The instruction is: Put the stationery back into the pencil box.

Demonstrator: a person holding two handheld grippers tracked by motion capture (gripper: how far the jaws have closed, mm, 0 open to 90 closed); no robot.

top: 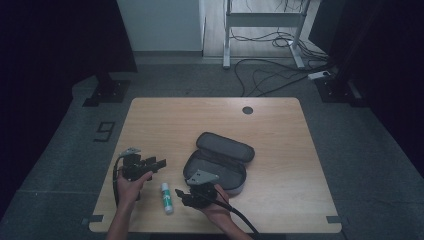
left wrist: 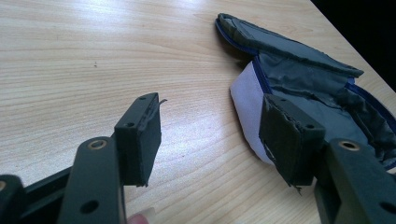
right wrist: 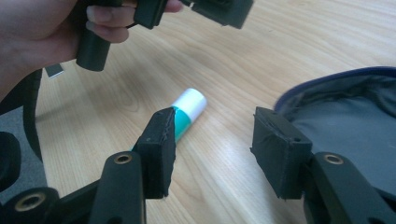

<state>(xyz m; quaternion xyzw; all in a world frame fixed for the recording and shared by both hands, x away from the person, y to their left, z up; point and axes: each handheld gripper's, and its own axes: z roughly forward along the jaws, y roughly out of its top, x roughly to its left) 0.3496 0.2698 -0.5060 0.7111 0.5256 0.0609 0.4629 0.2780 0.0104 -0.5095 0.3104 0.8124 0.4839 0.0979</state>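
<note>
High view shows the right gripper (top: 183, 195), jaws apart and holding nothing, beside the glue stick (top: 166, 197); slide over it and pinch its middle.

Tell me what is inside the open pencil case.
The pencil case lies unzipped, and only its grey lining shows inside. The right gripper covers its near edge. The glue stick lies outside it on the table.
</note>
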